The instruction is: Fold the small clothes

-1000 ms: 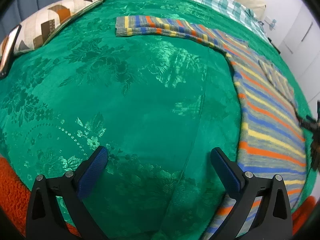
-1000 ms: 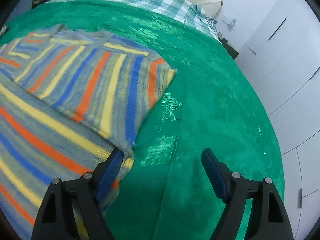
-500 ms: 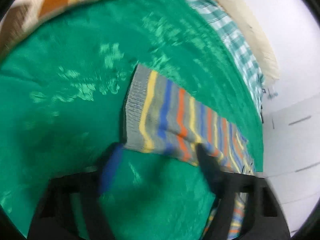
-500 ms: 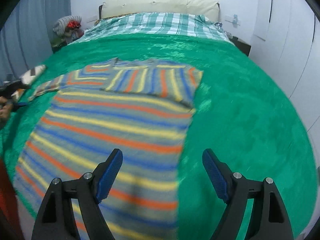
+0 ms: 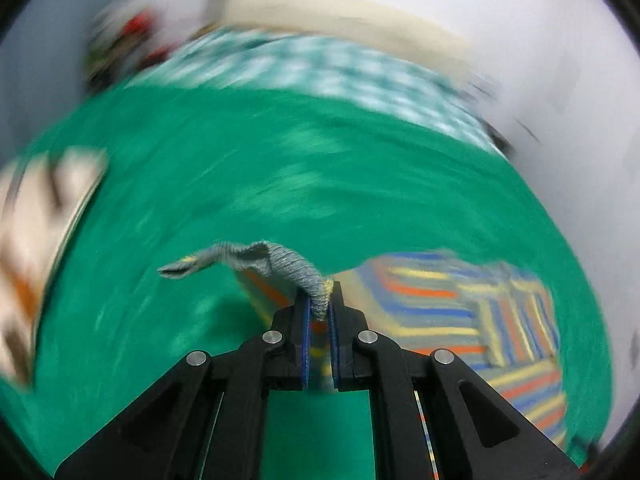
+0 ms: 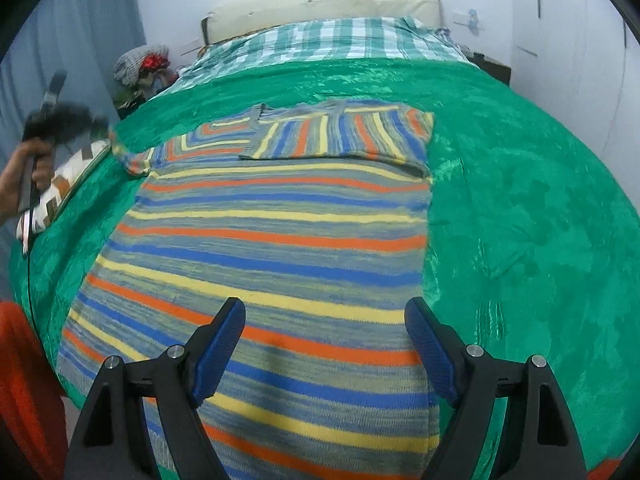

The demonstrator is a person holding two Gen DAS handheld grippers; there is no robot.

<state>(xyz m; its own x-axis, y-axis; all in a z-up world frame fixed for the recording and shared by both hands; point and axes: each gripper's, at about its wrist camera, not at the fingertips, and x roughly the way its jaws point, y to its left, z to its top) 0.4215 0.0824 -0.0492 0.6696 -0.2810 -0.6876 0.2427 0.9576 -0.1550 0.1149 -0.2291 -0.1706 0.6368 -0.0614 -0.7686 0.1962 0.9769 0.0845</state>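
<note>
The left hand-held gripper (image 5: 319,312) had just clamped shut on the sleeve cuff (image 5: 316,280) of the striped knitted sweater (image 6: 280,240) on the green bed cover (image 6: 520,200), the right hand-held gripper (image 6: 325,344) gaped above its hem, so the sleeve should be laid gently across.

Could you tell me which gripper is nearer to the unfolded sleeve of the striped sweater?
Left. The left gripper is pinching the sleeve's cuff, lifted off the green bedspread. The right gripper hovers open over the striped sweater hem, well away.
</note>
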